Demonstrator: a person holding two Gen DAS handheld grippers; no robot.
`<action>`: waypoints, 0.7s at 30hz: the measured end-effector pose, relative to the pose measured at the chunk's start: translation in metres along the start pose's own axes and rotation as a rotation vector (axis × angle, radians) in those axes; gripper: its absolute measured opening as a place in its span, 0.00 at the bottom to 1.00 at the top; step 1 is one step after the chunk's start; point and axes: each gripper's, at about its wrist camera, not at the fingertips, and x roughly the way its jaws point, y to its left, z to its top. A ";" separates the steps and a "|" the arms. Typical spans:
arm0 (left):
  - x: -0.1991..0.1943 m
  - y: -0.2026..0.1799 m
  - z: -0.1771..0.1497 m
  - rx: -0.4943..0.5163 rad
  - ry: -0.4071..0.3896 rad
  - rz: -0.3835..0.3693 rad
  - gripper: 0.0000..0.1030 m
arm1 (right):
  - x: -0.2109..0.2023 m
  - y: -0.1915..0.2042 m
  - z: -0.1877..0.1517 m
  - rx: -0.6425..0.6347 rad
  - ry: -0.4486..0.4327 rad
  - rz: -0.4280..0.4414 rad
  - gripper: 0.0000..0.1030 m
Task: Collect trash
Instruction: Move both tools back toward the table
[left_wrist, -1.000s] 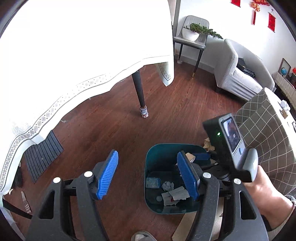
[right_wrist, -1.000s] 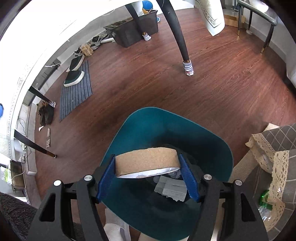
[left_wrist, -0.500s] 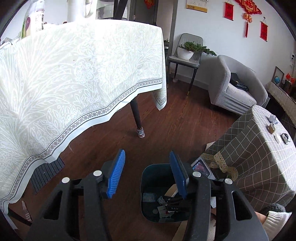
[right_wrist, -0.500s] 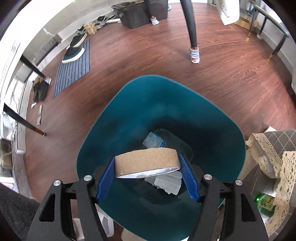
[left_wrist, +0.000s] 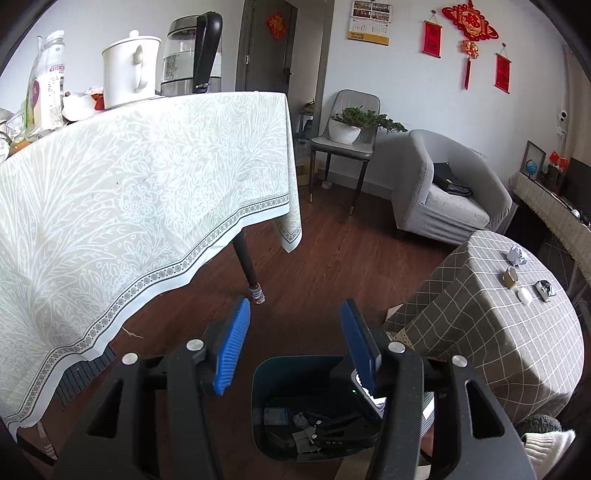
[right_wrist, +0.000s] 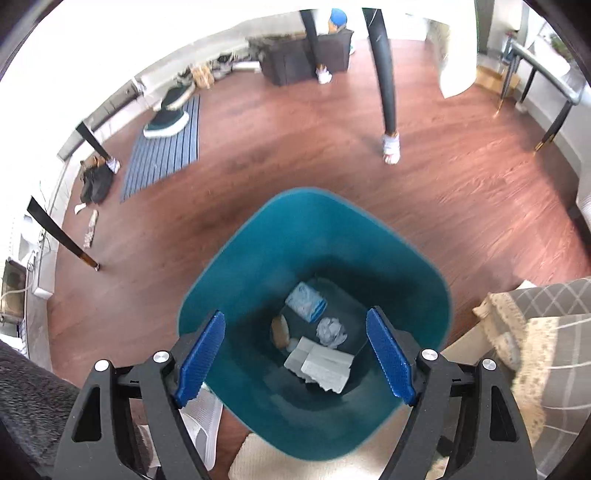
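A teal trash bin (right_wrist: 258, 236) stands on the wood floor. My right gripper (right_wrist: 295, 354) is open and empty right above its mouth. At the bin's bottom lie a brown cork ring (right_wrist: 279, 331), a blue packet (right_wrist: 306, 302), a crumpled white wad (right_wrist: 331, 331) and white paper (right_wrist: 325, 363). My left gripper (left_wrist: 295, 343) is open and empty, held higher, with the bin (left_wrist: 262, 402) below its fingers. On the grey checked side table (left_wrist: 509, 332) lie a crumpled silver wad (left_wrist: 516, 254), a brown scrap (left_wrist: 511, 277), a white scrap (left_wrist: 524, 296) and a dark item (left_wrist: 545, 288).
A dining table with a pale patterned cloth (left_wrist: 129, 192) fills the left, its dark leg (left_wrist: 249, 264) near the bin. A grey armchair (left_wrist: 443, 192) and a chair with a plant (left_wrist: 347, 129) stand at the back. A mat with shoes (right_wrist: 162, 147) lies far left.
My right gripper has opened and the cork ring has dropped into the bin. My left gripper has risen and tilted up, so the room and side table top now show.
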 end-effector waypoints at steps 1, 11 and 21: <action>0.000 -0.004 0.002 -0.002 -0.007 -0.010 0.55 | -0.010 -0.004 -0.001 0.004 -0.020 0.002 0.78; 0.007 -0.048 0.015 0.005 -0.043 -0.054 0.67 | -0.116 -0.043 -0.010 0.063 -0.223 0.005 0.78; 0.022 -0.099 0.022 0.038 -0.063 -0.127 0.72 | -0.206 -0.080 -0.033 0.093 -0.390 -0.084 0.78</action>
